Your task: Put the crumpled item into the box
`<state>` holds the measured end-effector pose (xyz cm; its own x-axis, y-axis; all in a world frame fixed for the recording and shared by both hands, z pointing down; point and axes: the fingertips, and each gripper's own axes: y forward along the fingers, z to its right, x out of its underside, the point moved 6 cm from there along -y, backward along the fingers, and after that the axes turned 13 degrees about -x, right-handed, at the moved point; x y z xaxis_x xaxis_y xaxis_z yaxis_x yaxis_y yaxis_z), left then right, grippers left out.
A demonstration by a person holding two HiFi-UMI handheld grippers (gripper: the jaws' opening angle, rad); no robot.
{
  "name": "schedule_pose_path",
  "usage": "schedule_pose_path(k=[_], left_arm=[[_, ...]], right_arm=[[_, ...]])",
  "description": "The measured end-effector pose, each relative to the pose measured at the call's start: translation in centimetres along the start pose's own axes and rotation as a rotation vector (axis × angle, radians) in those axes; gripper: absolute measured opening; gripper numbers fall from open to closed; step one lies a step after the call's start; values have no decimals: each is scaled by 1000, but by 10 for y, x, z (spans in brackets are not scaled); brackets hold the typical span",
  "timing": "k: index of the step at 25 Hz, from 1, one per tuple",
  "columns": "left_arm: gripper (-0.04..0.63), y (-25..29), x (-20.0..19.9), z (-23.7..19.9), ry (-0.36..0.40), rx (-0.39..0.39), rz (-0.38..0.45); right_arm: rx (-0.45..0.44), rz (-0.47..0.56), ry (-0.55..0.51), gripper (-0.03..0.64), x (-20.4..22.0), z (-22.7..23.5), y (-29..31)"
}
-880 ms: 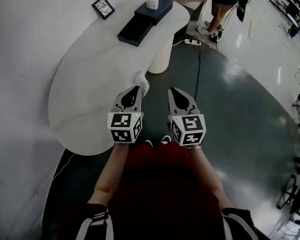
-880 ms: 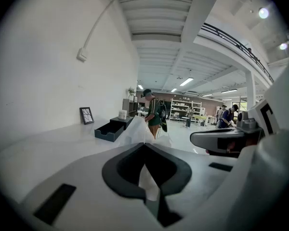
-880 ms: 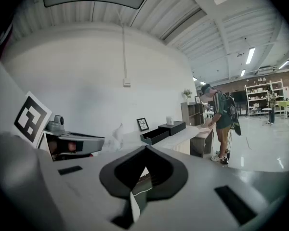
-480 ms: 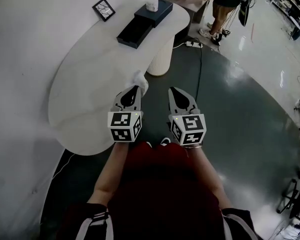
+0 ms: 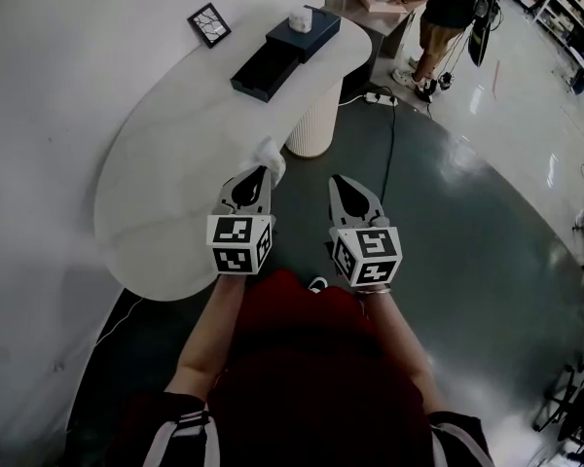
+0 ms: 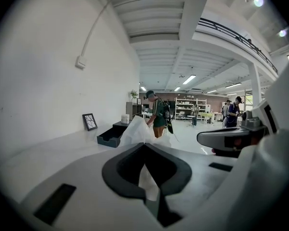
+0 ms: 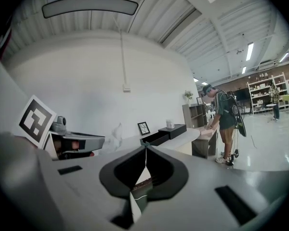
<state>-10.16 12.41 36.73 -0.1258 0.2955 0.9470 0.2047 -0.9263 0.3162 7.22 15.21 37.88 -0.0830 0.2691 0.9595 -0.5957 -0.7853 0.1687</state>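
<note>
A crumpled white paper [image 5: 272, 155] sticks out from the tips of my left gripper [image 5: 266, 171], which is shut on it above the near edge of the white table [image 5: 165, 173]. In the left gripper view the paper [image 6: 138, 128] rises between the closed jaws. The open dark box [image 5: 264, 71] lies far ahead on the table, also seen as the box [image 6: 109, 136]. My right gripper [image 5: 339, 179] hangs beside the left one over the floor, jaws shut with nothing in them [image 7: 145, 146].
A second dark box [image 5: 304, 34] with a small white object [image 5: 299, 16] on top sits behind the open box. A framed picture [image 5: 206, 24] stands by the wall. A person [image 5: 446, 8] stands at a bench beyond the table. A cable [image 5: 387, 134] crosses the dark floor.
Both grippers keep their pose, the left still holding the paper. The table and box have slid slightly down and right in the head view.
</note>
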Motion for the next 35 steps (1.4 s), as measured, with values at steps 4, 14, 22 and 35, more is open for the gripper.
schedule_pose_path(k=[4,14,22,35], left_arm=[[25,-1,-3,3,1,-11,6],[25,17,-5,8,-16,-24,-3],[25,53,-5,12,-5,-18,-17],[25,112,-17,3,-18,-31,-55]], right_arm=[[-6,-2,-11,15,-4,2,-5],[15,-16,2,15,-1,23,-9],[39,-27,12,15,1,52,2],[34,-68,42,15,-3,97,53]])
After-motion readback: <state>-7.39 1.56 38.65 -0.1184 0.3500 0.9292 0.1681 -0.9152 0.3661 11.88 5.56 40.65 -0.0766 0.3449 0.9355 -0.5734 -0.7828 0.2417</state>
